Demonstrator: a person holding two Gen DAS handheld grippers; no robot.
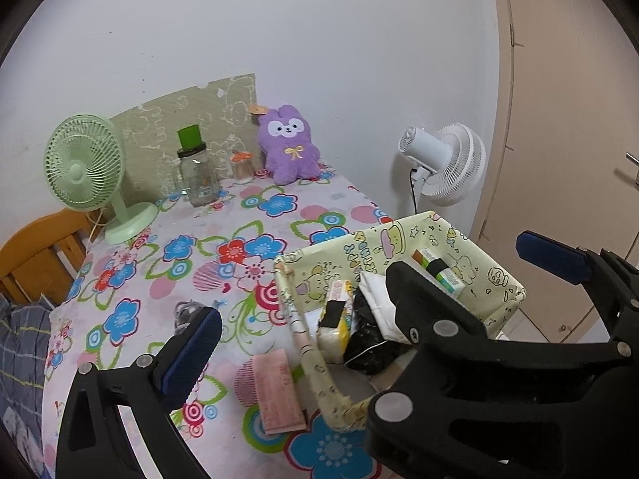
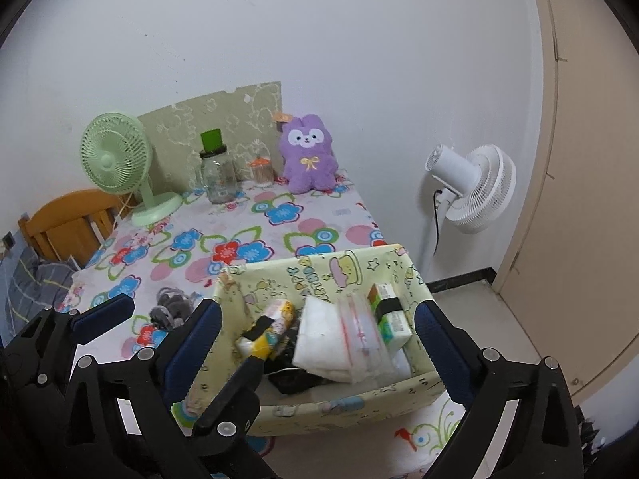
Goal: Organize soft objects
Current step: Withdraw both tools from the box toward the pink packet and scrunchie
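You're hovering both grippers, left gripper (image 1: pixel 367 291) and right gripper (image 2: pixel 317 327), jaws spread and empty, over the fabric bin (image 2: pixel 319 409); be lining up squarely on the grey plush (image 2: pixel 169 305).

Plush toy (image 2: pixel 308 155) behind storage box (image 2: pixel 343 399), desk fan (image 2: pixel 120 167) far left on table (image 2: pixel 247 235)
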